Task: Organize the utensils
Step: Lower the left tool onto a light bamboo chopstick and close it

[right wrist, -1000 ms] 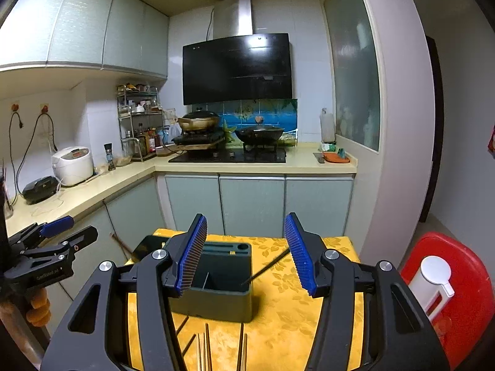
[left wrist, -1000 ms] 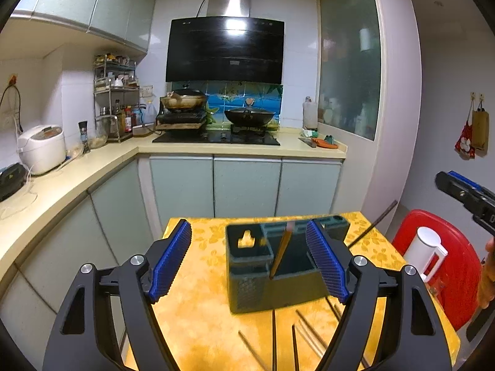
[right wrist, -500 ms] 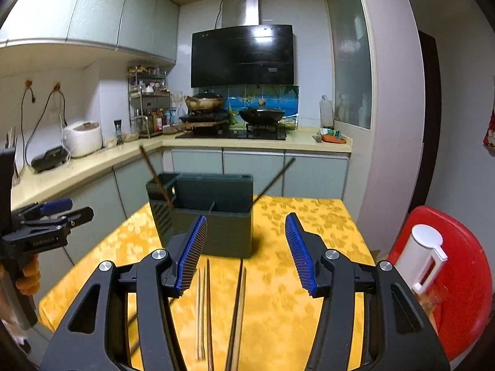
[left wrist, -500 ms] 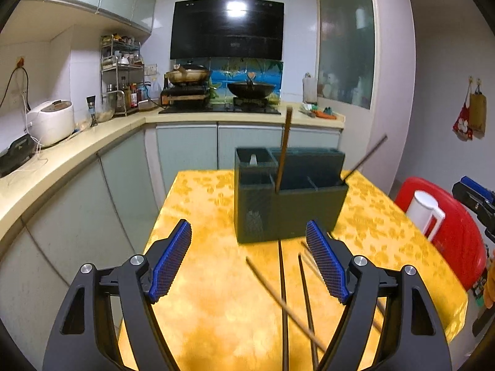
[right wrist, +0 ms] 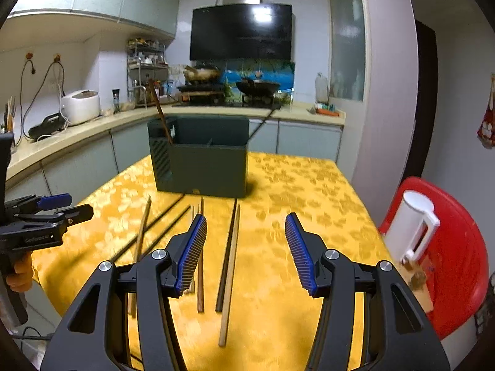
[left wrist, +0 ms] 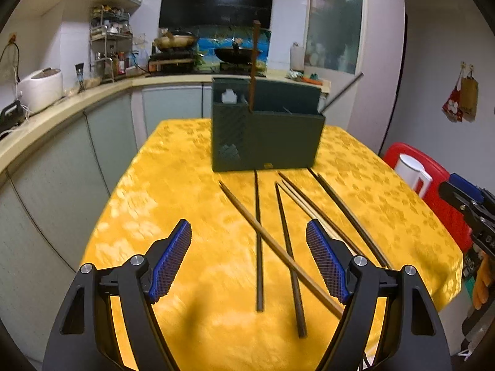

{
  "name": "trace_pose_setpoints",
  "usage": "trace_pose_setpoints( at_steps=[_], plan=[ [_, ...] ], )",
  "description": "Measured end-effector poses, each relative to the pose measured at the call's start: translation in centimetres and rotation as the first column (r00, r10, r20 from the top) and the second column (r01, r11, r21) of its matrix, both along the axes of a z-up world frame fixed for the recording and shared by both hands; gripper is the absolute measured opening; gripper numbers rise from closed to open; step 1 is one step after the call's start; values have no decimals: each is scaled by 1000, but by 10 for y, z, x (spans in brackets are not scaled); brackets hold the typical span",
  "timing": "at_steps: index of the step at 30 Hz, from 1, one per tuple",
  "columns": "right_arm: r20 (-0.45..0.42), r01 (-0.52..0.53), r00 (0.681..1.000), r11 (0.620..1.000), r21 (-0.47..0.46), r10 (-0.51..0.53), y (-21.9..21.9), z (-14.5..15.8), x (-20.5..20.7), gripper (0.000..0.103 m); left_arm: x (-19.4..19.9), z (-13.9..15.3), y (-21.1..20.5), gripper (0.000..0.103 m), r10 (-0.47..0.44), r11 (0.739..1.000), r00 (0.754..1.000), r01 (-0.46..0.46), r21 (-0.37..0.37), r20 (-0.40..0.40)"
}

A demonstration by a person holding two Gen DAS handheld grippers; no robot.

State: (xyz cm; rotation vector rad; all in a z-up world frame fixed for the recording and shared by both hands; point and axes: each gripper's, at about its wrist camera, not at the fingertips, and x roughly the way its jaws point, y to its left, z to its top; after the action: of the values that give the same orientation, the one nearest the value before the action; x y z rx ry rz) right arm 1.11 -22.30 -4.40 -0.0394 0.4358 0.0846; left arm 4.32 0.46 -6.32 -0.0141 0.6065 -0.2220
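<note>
A dark green utensil holder (left wrist: 266, 130) (right wrist: 201, 160) stands on the yellow table (left wrist: 173, 204) (right wrist: 297, 191). Two chopsticks stick out of it: a brown one (left wrist: 254, 61) upright and a dark one (left wrist: 340, 92) leaning right. Several loose chopsticks (left wrist: 278, 241) (right wrist: 230, 256) lie on the cloth in front of the holder. My left gripper (left wrist: 249, 261) hovers open over their near ends, nothing between its blue pads. My right gripper (right wrist: 246, 252) is open above two chopsticks lying side by side. Each gripper shows at the edge of the other's view.
A red plastic stool (right wrist: 454, 247) with a white lidded mug (right wrist: 411, 225) stands right of the table. Kitchen cabinets and a counter (left wrist: 62, 108) with a rice cooker (left wrist: 40, 88) run along the left and back; woks sit on the stove (right wrist: 235, 89).
Both grippers have come down and drawn back from the holder, so the loose chopsticks now lie under the fingers. Jaw openings look unchanged.
</note>
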Motion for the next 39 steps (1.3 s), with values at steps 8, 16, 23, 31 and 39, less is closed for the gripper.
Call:
trace_pose_setpoints(
  at_steps=[8,16,23,31,39],
  plan=[
    [-60,20,998,1000,-2,-20,-3,-28,-6,52,-15,-22,-23,74,-48,999,998,49,14,-47],
    [-75,49,996,999,7,-48,-13,-33,-12,52,-35,-33,-54,74,-118,993,991,120,21,-66],
    [-81,61,995,998,15,-60,-20,-35,-13,52,-39,-48,-75,60,-156,987,981,160,25,-111],
    [-103,69,992,997,28,-66,-24,-41,-9,52,-29,-63,-82,53,-151,988,975,156,18,-165],
    [-141,58,989,997,49,-50,-22,-49,-7,52,-23,-71,-79,34,-129,990,974,136,26,-185]
  ],
)
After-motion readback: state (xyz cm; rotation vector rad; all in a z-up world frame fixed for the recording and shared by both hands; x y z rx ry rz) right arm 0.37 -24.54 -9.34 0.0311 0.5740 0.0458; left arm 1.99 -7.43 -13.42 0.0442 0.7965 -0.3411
